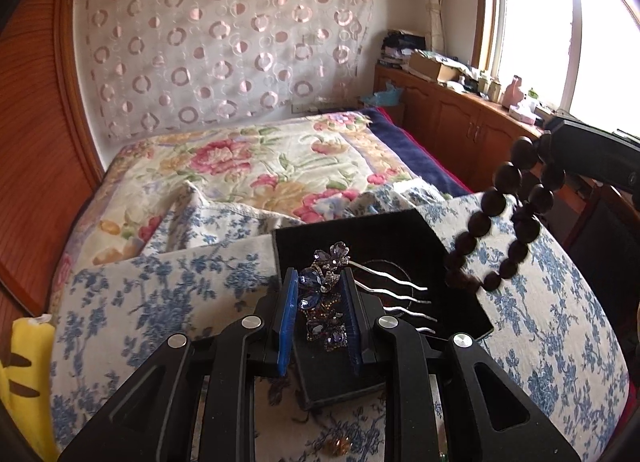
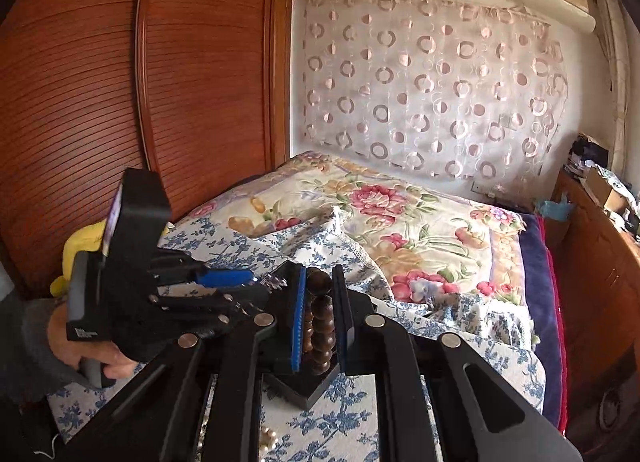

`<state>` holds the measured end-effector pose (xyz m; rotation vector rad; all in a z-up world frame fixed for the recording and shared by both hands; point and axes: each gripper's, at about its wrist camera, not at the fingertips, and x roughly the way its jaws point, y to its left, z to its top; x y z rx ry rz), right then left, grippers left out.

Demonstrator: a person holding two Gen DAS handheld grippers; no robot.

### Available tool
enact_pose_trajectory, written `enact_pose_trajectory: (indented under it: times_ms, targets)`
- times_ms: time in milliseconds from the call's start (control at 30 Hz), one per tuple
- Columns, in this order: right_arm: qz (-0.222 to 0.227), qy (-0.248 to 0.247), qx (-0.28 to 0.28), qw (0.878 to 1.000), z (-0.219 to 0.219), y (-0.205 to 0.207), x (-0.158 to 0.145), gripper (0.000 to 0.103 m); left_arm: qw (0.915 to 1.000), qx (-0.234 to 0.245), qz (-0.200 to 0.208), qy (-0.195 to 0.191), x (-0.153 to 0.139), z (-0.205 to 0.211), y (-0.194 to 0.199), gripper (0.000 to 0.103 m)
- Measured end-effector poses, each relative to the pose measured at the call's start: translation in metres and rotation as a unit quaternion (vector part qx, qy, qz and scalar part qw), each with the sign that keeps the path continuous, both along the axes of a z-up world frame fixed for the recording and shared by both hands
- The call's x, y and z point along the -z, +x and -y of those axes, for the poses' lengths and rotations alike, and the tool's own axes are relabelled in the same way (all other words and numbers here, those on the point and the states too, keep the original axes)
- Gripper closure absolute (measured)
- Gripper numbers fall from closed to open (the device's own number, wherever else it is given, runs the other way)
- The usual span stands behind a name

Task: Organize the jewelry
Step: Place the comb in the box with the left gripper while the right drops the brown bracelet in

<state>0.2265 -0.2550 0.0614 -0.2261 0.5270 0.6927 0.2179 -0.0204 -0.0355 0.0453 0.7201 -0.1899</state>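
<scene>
Because both tools are loaded at once, each piece is pinched by its sturdiest part so the delicate part hangs free. Nearest the left camera, the left gripper (image 1: pixel 318 318) has its blue pads drawn in on the jewelled head of the hair comb (image 1: pixel 326 294), leaving the wavy silver prongs sticking out to the right over the black velvet tray (image 1: pixel 384 234); gripping the flowers rather than the thin prongs probably keeps it from twisting. From the right camera, the right gripper (image 2: pixel 320 322) is closed on a stretch of the dark wooden bead bracelet (image 2: pixel 320 318), and in the left view the rest of that loop dangles beside the tray's right corner, above the blue-flowered cloth (image 1: pixel 560 322). Both pieces seem to be held over or just next to the tray, which I judge to be where they are meant to be laid out; neither rests on it yet. A small gold ornament (image 1: pixel 338 446) lies on the cloth below the left tool, and pale beads (image 2: pixel 267 438) show under the right one, likely waiting their turn. Further back lie the rumpled floral bedspread (image 1: pixel 260 165), the yellow plush toy (image 1: pixel 28 374) at the bed's edge, then the circle-patterned curtain (image 1: pixel 224 45).
</scene>
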Motion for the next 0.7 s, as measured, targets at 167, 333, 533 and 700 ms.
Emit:
enact_pose_trajectory:
  times_ms: [167, 333, 533, 700]
  targets:
    - [-0.011, -0.001, -0.005, 1.000, -0.007, 0.008, 0.010, 0.089, 0.9999, 0.005, -0.006, -0.007, 0.005, 0.000, 0.003, 0.082]
    - [-0.025, 0.000, -0.012, 1.000, -0.012, 0.012, 0.020, 0.089, 0.9999, 0.006, 0.003, -0.010, -0.003, -0.004, -0.003, 0.082]
    - [-0.037, -0.009, -0.017, 0.999, -0.021, 0.020, 0.033, 0.089, 0.9999, 0.003, 0.007, -0.010, -0.008, -0.012, -0.013, 0.082]
    - [-0.024, -0.029, 0.009, 0.999, -0.025, 0.028, 0.039, 0.089, 0.9999, 0.000, 0.008, -0.010, -0.007, -0.017, -0.018, 0.082]
